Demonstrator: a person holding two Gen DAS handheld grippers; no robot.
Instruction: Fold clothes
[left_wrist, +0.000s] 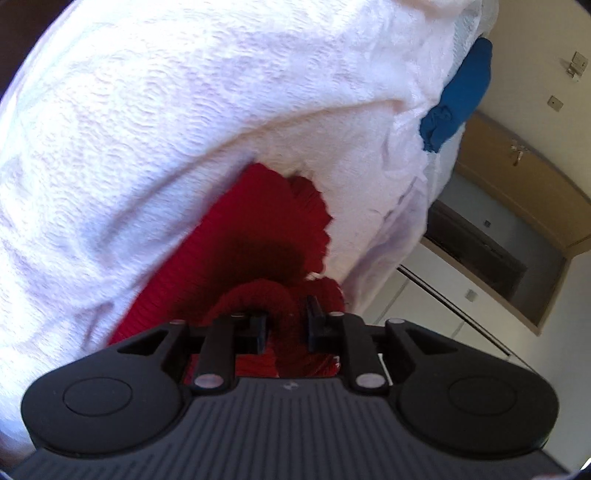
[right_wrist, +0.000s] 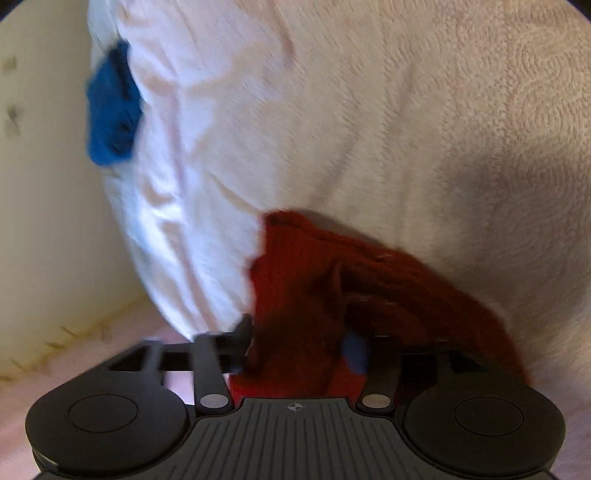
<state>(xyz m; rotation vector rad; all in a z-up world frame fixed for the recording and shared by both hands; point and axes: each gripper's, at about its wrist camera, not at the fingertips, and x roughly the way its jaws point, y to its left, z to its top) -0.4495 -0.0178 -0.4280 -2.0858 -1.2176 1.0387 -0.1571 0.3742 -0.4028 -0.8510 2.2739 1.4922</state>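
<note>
Your left claw (left_wrist: 286, 326) stands slightly parted with the red knit (left_wrist: 255, 229) bunched between its fingers, unpinched. Your right claw (right_wrist: 299, 350) gapes wide over the knit, which lies on the white blanket (left_wrist: 147, 129).

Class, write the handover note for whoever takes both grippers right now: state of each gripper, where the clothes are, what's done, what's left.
Left gripper: jaws narrowly apart, a roll of the red knit garment between them; a firm grip cannot be confirmed.
Right gripper: jaws wide open, red knit draped between them, not clamped; picture blurred.
Clothes: the red knit lies on the white fleecy blanket; a blue garment sits at the blanket's far edge, untouched.
Done: the red knit looks bunched or partly doubled over; no neat fold visible.
Left: flatten and finish folding the red knit, then probably the blue one.
</note>
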